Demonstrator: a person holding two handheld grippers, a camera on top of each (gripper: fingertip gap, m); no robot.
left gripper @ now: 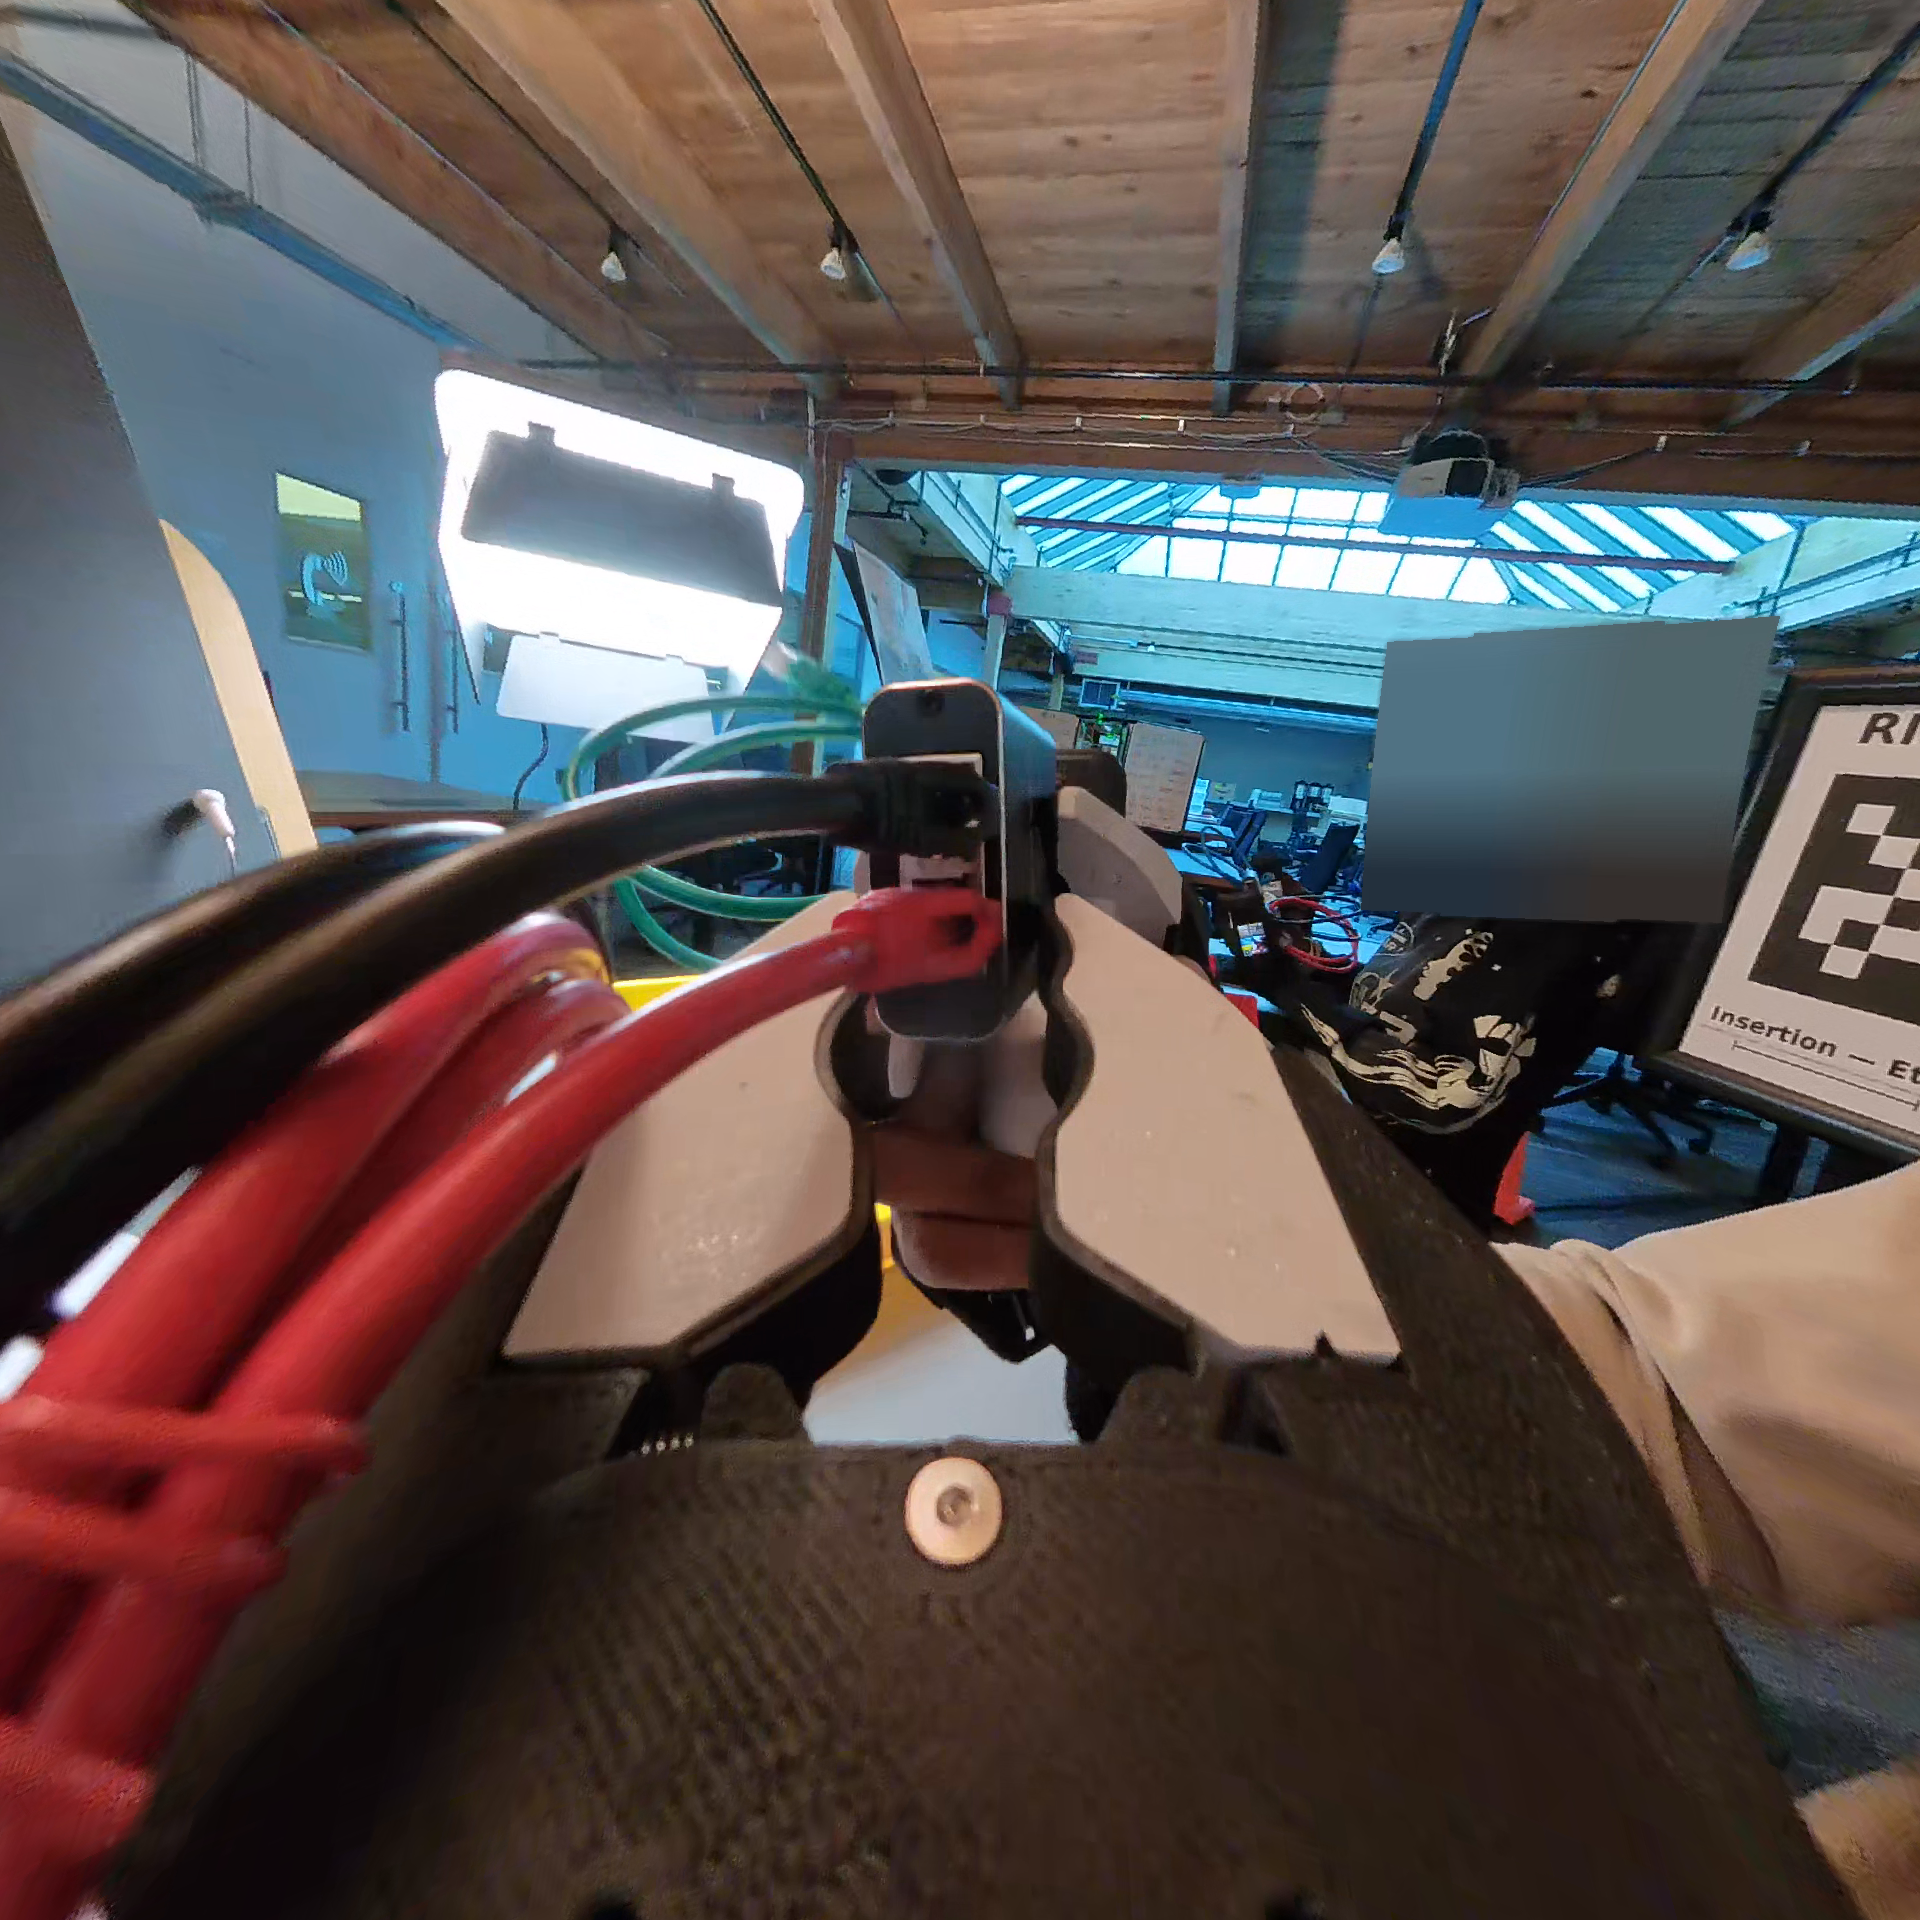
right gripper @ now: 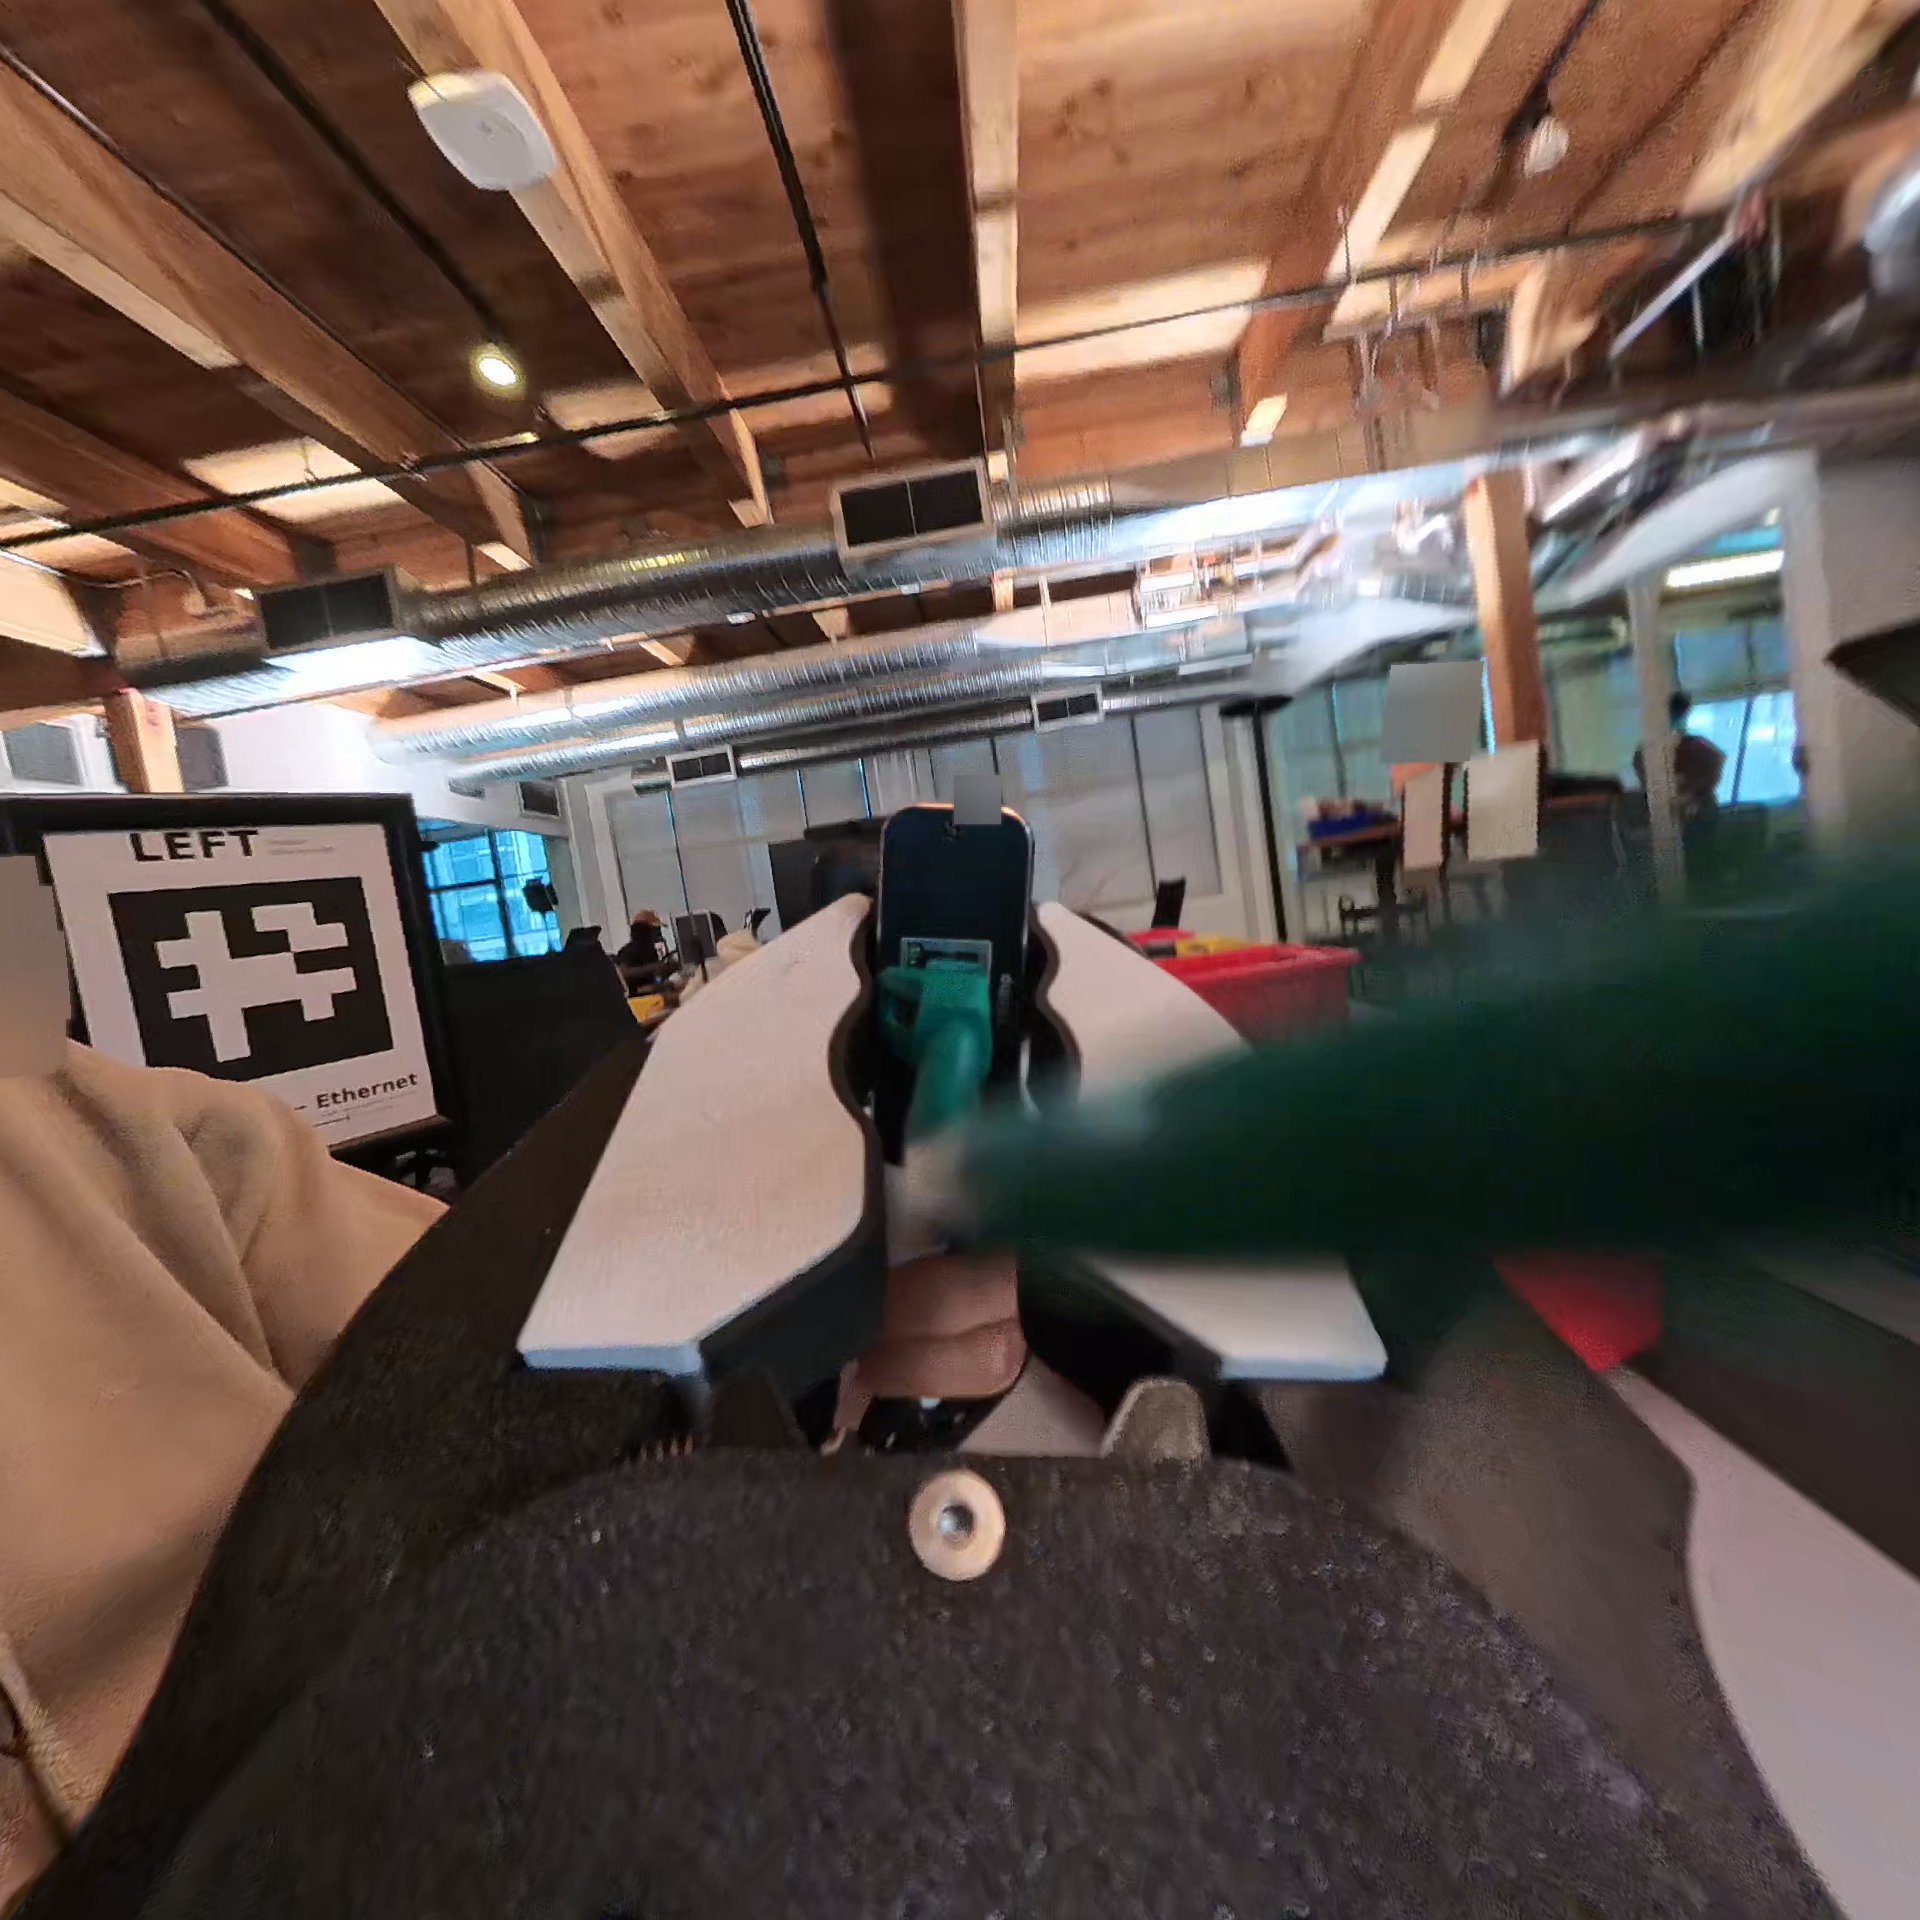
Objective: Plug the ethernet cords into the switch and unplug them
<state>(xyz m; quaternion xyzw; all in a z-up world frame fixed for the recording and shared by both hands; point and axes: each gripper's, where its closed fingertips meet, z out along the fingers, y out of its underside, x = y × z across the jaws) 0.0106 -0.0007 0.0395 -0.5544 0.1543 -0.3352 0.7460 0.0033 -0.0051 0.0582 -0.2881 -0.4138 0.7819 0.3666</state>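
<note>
Black and flat, the little switch is pinched end-on by both grippers, probably to keep it steady. The left gripper squeezes one end, where the black cord and red cord are plugged in. The right gripper squeezes the other end, beside the green cord.

Black-framed marker sign, worded; another, seemingly similar
</note>
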